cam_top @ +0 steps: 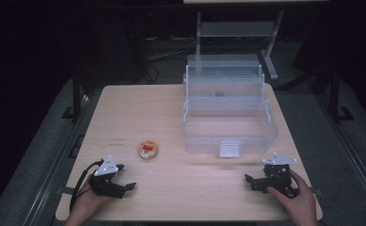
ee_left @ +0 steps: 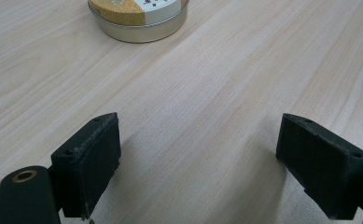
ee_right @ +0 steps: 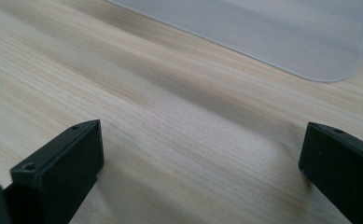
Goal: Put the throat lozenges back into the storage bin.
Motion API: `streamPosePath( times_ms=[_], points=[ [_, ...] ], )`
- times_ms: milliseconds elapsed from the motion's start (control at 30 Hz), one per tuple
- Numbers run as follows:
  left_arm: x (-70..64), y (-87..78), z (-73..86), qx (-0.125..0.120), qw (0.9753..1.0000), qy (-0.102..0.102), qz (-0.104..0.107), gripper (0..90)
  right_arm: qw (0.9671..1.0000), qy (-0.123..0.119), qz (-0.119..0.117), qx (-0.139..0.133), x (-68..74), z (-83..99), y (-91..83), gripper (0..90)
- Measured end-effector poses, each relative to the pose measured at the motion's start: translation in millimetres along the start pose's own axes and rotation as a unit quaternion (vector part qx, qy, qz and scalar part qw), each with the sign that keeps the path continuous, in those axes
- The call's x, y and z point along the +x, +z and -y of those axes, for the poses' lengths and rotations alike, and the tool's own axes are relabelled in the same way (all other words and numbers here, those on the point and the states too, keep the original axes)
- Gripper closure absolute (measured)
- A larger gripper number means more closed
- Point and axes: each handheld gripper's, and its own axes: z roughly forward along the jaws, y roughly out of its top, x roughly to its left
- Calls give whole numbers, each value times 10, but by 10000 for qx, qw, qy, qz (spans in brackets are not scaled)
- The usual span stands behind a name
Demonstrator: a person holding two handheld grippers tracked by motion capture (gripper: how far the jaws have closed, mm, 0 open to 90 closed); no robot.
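Wooden desk (cam_top: 171, 188), nothing started: your left gripper (cam_top: 130, 187) and right gripper (cam_top: 249, 179) rest with fingers spread, empty. Round tin (cam_top: 148, 150) waits beside the left; clear tiered organizer box (cam_top: 227, 113) stands open.

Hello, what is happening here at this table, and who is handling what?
A person sits at a wooden table with a two-jaw gripper in each hand. The left gripper is low over the table, jaws wide open and empty, pointing toward a small round tin just ahead. The right gripper is also open and empty, near the front of a clear plastic storage box that stands open in stepped tiers. Nothing is held yet.
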Motion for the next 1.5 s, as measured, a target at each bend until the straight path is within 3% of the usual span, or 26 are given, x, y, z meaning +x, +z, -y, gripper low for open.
streamPosePath(
  times_ms=[767, 1100, 1500],
  points=[
    [7, 5, -3, -29, 10000, -27, -1, 131, 10000, 26, 19, -3, 6, 5, -5, 0],
    [9, -21, -28, 165, 9999, -3, -1, 136, 10000, 24, 19, -1, 5, 5, -5, 0],
    [8, -58, -103, 361, 9991, -205, 100, 140, 10000, 25, 19, 0, 5, 5, -5, 0]
  ],
)
